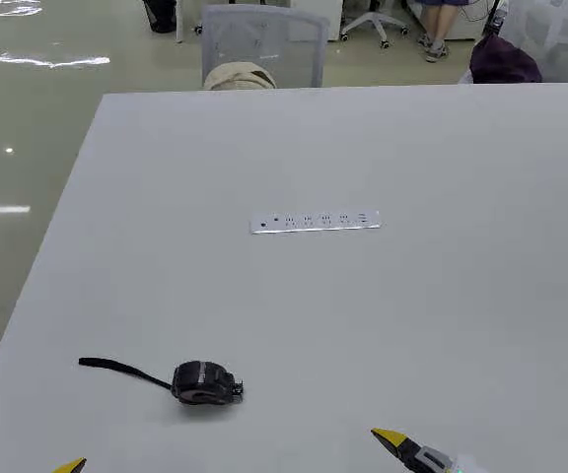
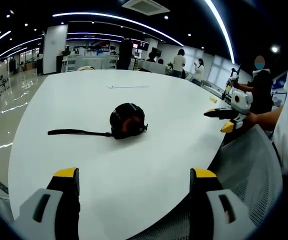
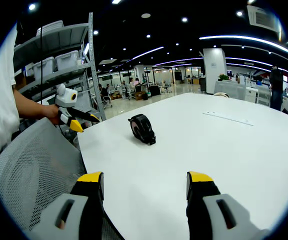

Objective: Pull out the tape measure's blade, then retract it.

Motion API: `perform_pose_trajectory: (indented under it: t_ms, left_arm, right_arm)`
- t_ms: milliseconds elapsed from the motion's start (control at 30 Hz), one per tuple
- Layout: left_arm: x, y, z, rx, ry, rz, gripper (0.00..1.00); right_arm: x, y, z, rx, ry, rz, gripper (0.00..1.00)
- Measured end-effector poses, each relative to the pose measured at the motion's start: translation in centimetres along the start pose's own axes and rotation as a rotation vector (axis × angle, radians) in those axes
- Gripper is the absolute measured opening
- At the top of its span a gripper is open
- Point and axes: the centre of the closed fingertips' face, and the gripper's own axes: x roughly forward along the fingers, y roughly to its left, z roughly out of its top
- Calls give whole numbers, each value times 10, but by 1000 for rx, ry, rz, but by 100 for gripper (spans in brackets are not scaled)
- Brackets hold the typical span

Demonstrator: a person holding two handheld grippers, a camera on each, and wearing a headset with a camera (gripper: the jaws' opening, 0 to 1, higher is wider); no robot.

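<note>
Head view: tape measure (image 1: 205,382) near front edge of table (image 1: 363,315); left gripper (image 2: 135,174), right gripper (image 3: 145,176) jaws wide, empty.

I see a broad white smooth-topped table (image 1: 383,325). 2 things lie on it: a black round-cased tape measure (image 1: 203,382) near my edge, its thin black wrist strap (image 1: 116,368) stretched flat to the left, and a long white socket strip (image 1: 315,221) mid-table, well apart from it.
</note>
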Motion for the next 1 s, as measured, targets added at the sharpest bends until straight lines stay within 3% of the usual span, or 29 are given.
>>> perform_pose_trajectory:
  t_ms: [1000]
  left_arm:
    - [1,0,-1,-2,3,2,90]
  right_arm:
    - [-1,-3,-1,2,-1,-5,67]
